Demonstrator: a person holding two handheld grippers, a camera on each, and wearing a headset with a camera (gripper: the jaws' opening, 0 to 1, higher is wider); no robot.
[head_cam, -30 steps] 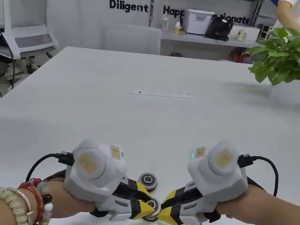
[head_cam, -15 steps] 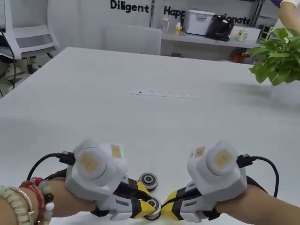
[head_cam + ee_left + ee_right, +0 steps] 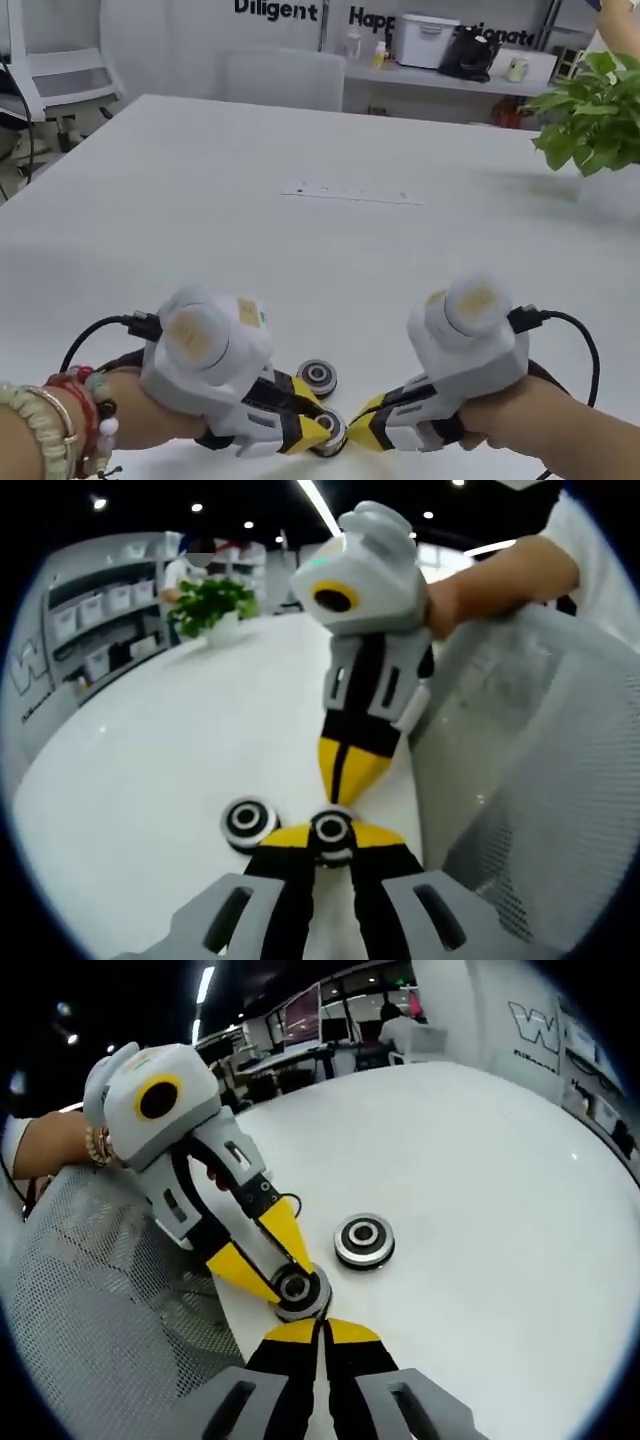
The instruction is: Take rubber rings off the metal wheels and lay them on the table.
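A small metal wheel [image 3: 330, 432] with a black rubber ring is held just above the table's near edge. My left gripper [image 3: 331, 832] is shut on it, one yellow jaw on each side; the same wheel [image 3: 298, 1290] appears in the right gripper view. My right gripper [image 3: 320, 1330] is shut, its tips pressed against that wheel's rim; I cannot tell whether they pinch the ring. In the head view the left gripper [image 3: 322, 436] and right gripper [image 3: 356, 428] meet tip to tip. A second ringed wheel [image 3: 317, 377] [image 3: 247, 820] [image 3: 364, 1239] lies flat just beyond.
The white table [image 3: 300, 260] stretches far ahead, with a flat white strip [image 3: 350, 193] at its middle. A potted plant [image 3: 590, 115] stands at the far right. A mesh chair back [image 3: 520, 780] is close beside the grippers. Shelves with boxes line the back wall.
Both grippers have stayed at the wheel. The right gripper's body has tipped up and shifted slightly right.
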